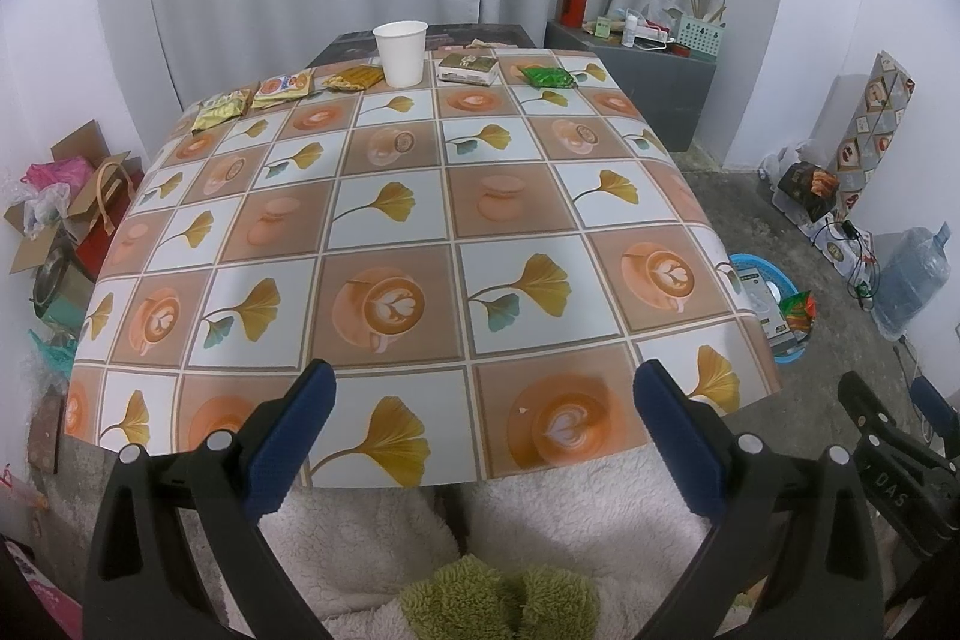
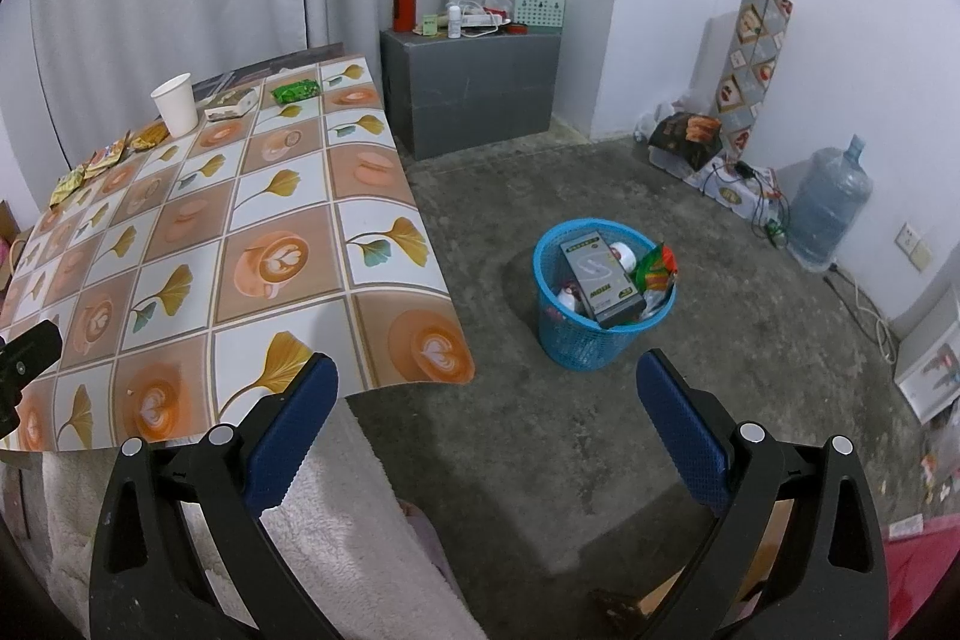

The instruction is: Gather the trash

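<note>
- Wrappers, a white paper cup, a small box and a green packet line the table's far edge.
- The blue basket stands on the floor right of the table, holding trash.
- The left gripper and right gripper hover at the table's near edge, fingers apart, empty.

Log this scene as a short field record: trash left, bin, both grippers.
trash on table: paper cup, green wrapper, small box, three snack packets, all along the far edge
bin: blue basket on the floor right of the table, already holding trash
left hand-held gripper: open, empty
right hand-held gripper: open, empty
</note>
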{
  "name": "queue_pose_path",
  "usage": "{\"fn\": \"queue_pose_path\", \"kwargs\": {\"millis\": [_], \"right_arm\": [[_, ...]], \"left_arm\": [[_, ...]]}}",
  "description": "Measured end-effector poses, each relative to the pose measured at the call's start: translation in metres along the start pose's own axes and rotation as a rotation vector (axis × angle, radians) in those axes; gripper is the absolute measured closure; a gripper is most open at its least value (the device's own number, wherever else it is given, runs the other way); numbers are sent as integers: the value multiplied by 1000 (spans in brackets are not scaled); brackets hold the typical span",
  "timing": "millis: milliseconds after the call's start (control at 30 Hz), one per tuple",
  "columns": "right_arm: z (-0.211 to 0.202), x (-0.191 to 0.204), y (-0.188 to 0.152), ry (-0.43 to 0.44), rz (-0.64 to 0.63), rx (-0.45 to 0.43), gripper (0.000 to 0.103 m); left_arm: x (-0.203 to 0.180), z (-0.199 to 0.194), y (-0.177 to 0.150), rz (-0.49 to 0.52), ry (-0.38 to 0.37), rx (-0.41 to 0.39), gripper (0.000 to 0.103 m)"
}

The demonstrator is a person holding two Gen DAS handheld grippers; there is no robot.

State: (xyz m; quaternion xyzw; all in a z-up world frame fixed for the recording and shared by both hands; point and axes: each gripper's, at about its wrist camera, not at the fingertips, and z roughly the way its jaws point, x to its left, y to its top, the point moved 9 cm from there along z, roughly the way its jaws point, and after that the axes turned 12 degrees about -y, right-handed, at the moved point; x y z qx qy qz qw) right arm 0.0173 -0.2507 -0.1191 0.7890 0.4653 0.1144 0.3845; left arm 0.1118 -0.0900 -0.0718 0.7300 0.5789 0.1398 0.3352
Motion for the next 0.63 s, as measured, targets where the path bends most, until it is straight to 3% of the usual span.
{"fn": "queue_pose_path", "kwargs": {"millis": [633], "right_arm": [[0, 1, 1, 0, 4, -1, 8]], "left_arm": [[13, -1, 2, -5, 4, -5, 6]]}}
